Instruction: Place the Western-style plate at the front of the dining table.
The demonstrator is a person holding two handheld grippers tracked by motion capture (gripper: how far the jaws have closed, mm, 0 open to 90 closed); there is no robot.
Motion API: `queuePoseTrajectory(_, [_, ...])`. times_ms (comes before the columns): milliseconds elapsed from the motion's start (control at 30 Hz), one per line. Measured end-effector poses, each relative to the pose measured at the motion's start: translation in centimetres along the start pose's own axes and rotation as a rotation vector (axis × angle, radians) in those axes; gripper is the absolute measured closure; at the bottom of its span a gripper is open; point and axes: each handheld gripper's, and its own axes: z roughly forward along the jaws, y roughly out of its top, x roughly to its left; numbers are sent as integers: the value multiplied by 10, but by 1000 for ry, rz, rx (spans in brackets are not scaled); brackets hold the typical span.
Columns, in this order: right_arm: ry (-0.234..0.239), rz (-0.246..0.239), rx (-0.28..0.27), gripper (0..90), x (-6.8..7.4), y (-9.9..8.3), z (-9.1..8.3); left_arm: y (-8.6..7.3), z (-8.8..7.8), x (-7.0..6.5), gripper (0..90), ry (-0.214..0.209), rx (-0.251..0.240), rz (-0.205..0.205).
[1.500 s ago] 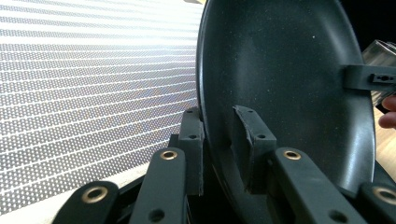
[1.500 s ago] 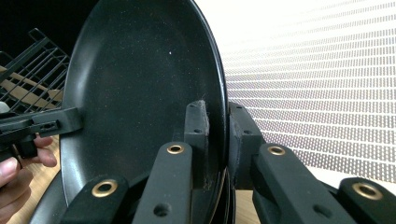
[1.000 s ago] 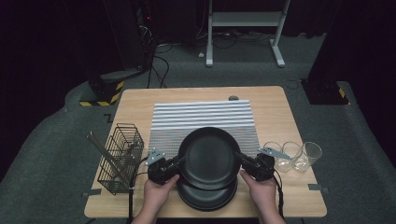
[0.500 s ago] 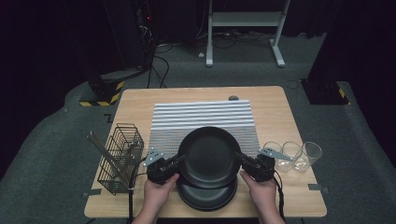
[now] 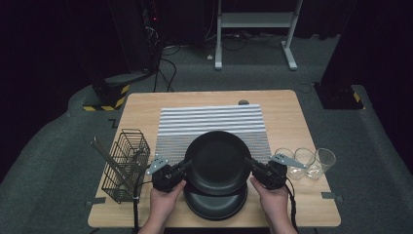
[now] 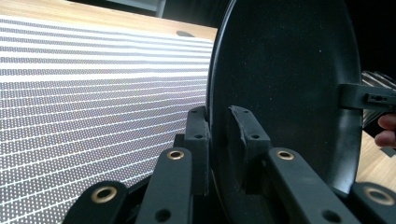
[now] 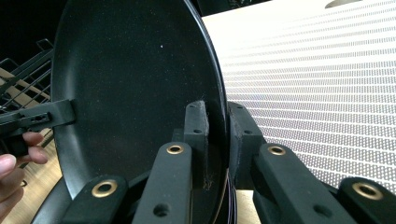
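Observation:
A black plate hangs just above a second black plate that lies at the table's front edge. My left gripper clamps the upper plate's left rim. In the left gripper view the rim stands between that gripper's pads, whose jaws have just been closing on it. My right gripper is shut on the opposite rim. In the right gripper view the plate is pinched at its edge. A hand holds each gripper from below.
A striped mat covers the middle of the wooden table, behind the plates. A black wire basket with a utensil stands at the left. Three clear glasses stand at the right, close to my right gripper.

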Motion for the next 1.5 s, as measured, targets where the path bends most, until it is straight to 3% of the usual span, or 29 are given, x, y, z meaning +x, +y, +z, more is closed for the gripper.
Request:
queuePoseTrajectory(167, [7, -12, 9, 800, 0, 4, -1, 4, -1, -2, 778, 9, 1, 8])
queuePoseTrajectory(500, [36, -60, 29, 804, -6, 13, 4, 4, 1, -5, 780, 46, 0, -13])
queuePoseTrajectory(700, [58, -50, 29, 806, -8, 10, 5, 6, -1, -7, 782, 62, 12, -23])
queuePoseTrajectory(1033, [46, -52, 2, 802, -6, 13, 2, 14, -1, -11, 783, 59, -11, 11])
queuePoseTrajectory(1300, [29, -49, -2, 799, -6, 17, 7, 18, 4, -6, 784, 68, -40, -6])
queuePoseTrajectory(1500, [18, -58, -11, 797, -4, 23, 11, 23, 6, -4, 781, 75, -55, 4])
